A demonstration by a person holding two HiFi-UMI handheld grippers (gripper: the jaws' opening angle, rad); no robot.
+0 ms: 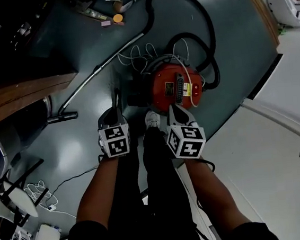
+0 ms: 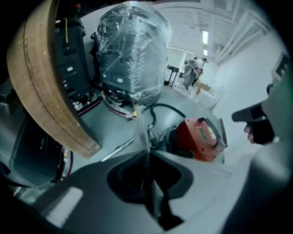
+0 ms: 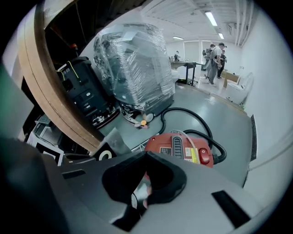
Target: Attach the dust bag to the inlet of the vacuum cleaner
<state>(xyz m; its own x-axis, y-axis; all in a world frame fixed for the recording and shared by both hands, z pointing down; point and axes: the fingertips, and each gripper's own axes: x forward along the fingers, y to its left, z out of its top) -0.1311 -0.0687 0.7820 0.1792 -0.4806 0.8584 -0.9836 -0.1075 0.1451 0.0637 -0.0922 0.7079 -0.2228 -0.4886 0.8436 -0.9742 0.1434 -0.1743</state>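
The red canister vacuum cleaner [image 1: 175, 85] stands on the grey floor just ahead of my feet, and its black hose [image 1: 204, 26] loops behind it. It also shows in the left gripper view [image 2: 199, 137] and the right gripper view [image 3: 178, 148]. My left gripper [image 1: 116, 95] hangs above the floor left of the vacuum, and my right gripper [image 1: 171, 107] hangs over its near edge. In its own view the left gripper [image 2: 146, 151] has its jaws together, with nothing seen between them. The right gripper [image 3: 145, 153] is shut and empty too. No dust bag shows in any view.
A metal wand [image 1: 102, 68] lies on the floor to the left, with white cable [image 1: 143, 53] coiled by the vacuum. A curved wooden table edge [image 1: 20, 98] stands at left and a plastic-wrapped machine [image 3: 132, 64] behind. A white raised floor [image 1: 280, 145] lies at right. People [image 3: 214, 57] stand far back.
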